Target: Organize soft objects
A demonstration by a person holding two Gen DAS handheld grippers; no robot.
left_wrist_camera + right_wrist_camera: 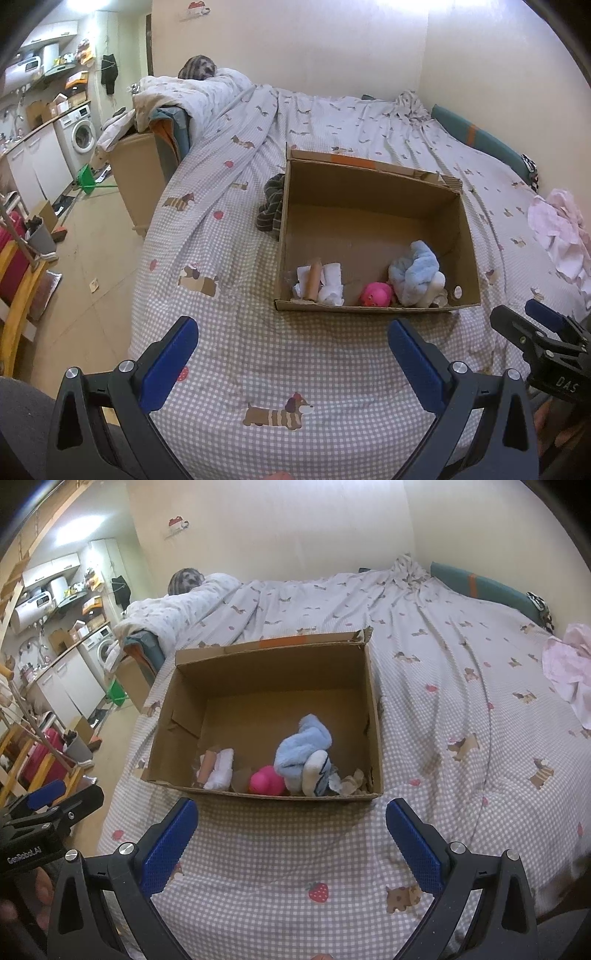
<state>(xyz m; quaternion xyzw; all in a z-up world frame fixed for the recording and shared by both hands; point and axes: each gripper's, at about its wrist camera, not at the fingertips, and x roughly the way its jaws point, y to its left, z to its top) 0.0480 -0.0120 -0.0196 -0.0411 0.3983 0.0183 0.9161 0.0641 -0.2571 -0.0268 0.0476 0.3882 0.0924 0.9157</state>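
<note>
Both tongs, left [291, 354] and right [291, 834], gape empty; pink cloth [570, 664] lies far right, nearer the right tongs.

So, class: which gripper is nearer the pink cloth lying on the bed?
Right. The right gripper sits on the pink cloth's side; the left gripper is farther, beyond the cardboard box.

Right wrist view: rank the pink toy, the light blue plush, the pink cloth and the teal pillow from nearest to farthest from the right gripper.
From the right gripper:
1. Pink toy, inside the cardboard box at its near wall.
2. Light blue plush, just behind it to the right.
3. Pink cloth, on the bed's right edge.
4. Teal pillow, against the far wall.
</note>
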